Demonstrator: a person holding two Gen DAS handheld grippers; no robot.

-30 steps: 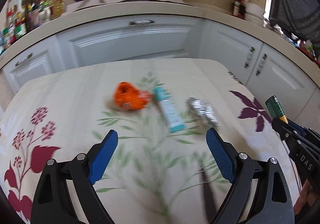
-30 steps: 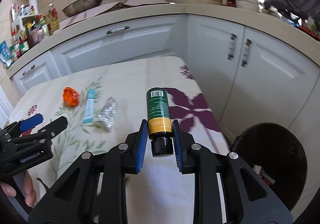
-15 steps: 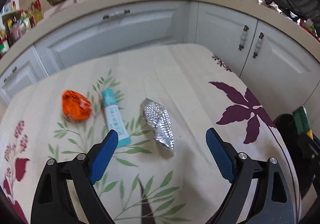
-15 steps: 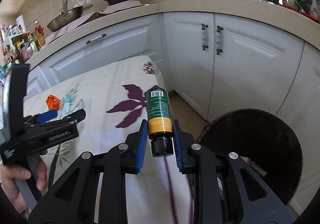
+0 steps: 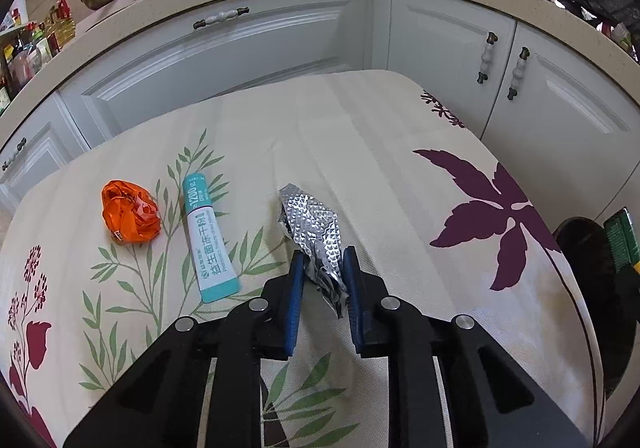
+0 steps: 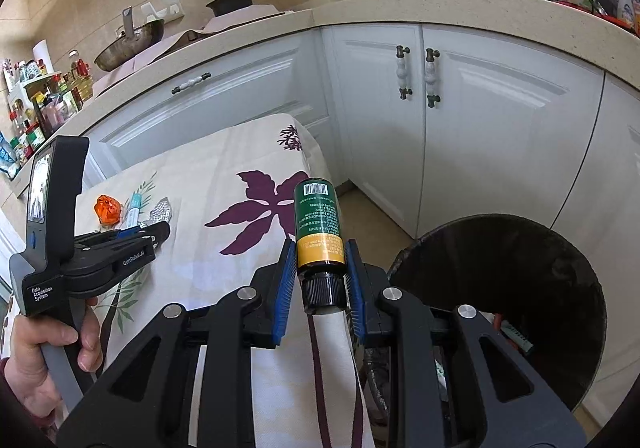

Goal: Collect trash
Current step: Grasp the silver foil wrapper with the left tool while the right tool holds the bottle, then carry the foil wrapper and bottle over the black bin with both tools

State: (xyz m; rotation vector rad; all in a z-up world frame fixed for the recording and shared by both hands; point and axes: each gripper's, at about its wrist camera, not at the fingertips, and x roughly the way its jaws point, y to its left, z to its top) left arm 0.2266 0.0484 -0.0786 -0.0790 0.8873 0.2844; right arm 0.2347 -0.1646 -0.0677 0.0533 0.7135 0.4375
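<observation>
Through the left wrist camera I see my left gripper (image 5: 322, 290) pinching the near end of a crumpled silver foil wrapper (image 5: 314, 234); both blue pads press on its sides, and the rest of the wrapper stretches away from the jaws over the floral tablecloth (image 5: 380, 152). Just left of it lies a flat white-and-teal sachet with printed lettering (image 5: 208, 238), apart from the foil, and further left sits a crumpled orange plastic wrapper (image 5: 130, 217), near the sachet but not touching it. At the right edge I glimpse the dark round trash bin (image 5: 592, 288) beyond the table edge, with the green bottle (image 5: 619, 238) showing over it. White cabinet doors (image 5: 224, 56) curve behind the table.

Through the right wrist camera my right gripper (image 6: 320, 280) is closed on a dark green cylindrical bottle with a yellow band and black cap (image 6: 319, 226); the pads clamp it at the yellow band, cap toward me, barcode end pointing away. The bottle hangs beside the table's corner, with the bin's open mouth (image 6: 500, 300) to the right of it and lower. At the left, my left hand (image 6: 44, 360) holds the other gripper (image 6: 154, 230) over the tablecloth (image 6: 208, 176), its tips at the foil wrapper (image 6: 162, 209), with the sachet (image 6: 134, 209) and the orange wrapper (image 6: 107, 208) beside it.
</observation>
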